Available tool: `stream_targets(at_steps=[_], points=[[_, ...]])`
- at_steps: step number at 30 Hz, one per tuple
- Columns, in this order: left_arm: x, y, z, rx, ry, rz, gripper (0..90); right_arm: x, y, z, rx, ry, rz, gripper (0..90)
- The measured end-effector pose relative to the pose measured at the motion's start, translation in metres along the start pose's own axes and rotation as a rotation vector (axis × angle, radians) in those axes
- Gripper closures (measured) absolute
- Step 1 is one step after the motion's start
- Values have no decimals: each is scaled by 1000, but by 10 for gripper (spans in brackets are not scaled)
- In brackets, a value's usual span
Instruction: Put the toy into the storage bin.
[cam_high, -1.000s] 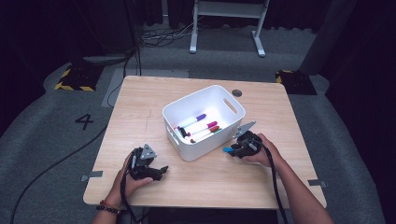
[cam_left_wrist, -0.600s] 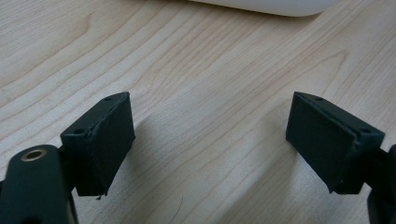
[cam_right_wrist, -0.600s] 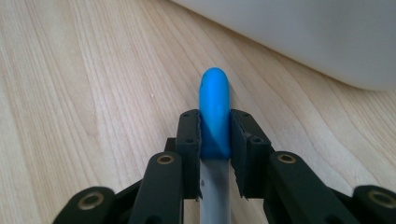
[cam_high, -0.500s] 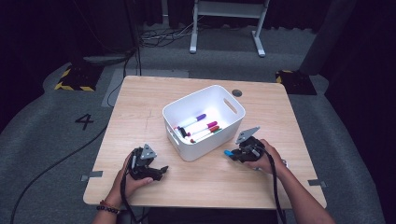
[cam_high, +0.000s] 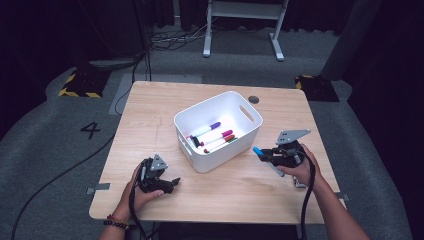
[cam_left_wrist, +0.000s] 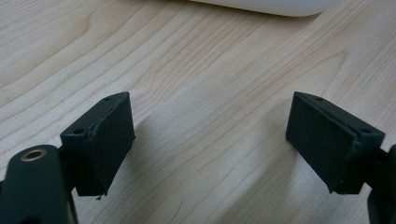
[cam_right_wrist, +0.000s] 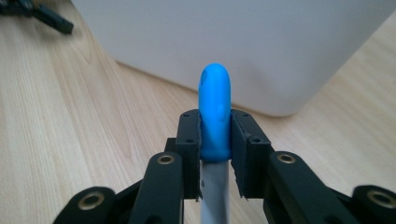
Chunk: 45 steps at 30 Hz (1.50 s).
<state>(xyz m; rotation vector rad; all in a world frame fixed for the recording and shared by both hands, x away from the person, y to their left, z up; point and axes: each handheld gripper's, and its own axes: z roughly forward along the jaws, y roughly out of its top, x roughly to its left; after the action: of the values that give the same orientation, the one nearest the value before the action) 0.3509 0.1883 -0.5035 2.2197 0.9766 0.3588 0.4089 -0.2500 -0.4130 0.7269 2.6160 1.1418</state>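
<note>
the left gripper (cam_high: 172, 183) sits low near the front edge of the table (cam_high: 150, 105), close to the wood, with its jaws spread wide and nothing between them; it looks like it is just waiting. a little farther in, on the other side, the right gripper (cam_high: 260, 153) has its jaws pressed tight on a pen (cam_right_wrist: 215, 112) with a blue cap, which points at the white box (cam_high: 200, 162) just beside it. the pen is probably held that way because it belongs with the box. farther back, inside the box, lie more pens (cam_high: 212, 136) with purple, pink and red caps.
</note>
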Motion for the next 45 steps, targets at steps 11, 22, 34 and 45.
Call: stream_targets(at_steps=[11,22,34,45], points=[[0,0,0,0,1,-4,154,11,30,-37,-95,-14,-33,748],[0,0,0,0,1,-4,154,27,75,-51,-129,4,-70,749],[0,0,0,0,0,-1,154,39,119,-49,-142,12,-96,748],[0,0,0,-1,1,-4,154,49,151,-34,-142,24,-100,748]])
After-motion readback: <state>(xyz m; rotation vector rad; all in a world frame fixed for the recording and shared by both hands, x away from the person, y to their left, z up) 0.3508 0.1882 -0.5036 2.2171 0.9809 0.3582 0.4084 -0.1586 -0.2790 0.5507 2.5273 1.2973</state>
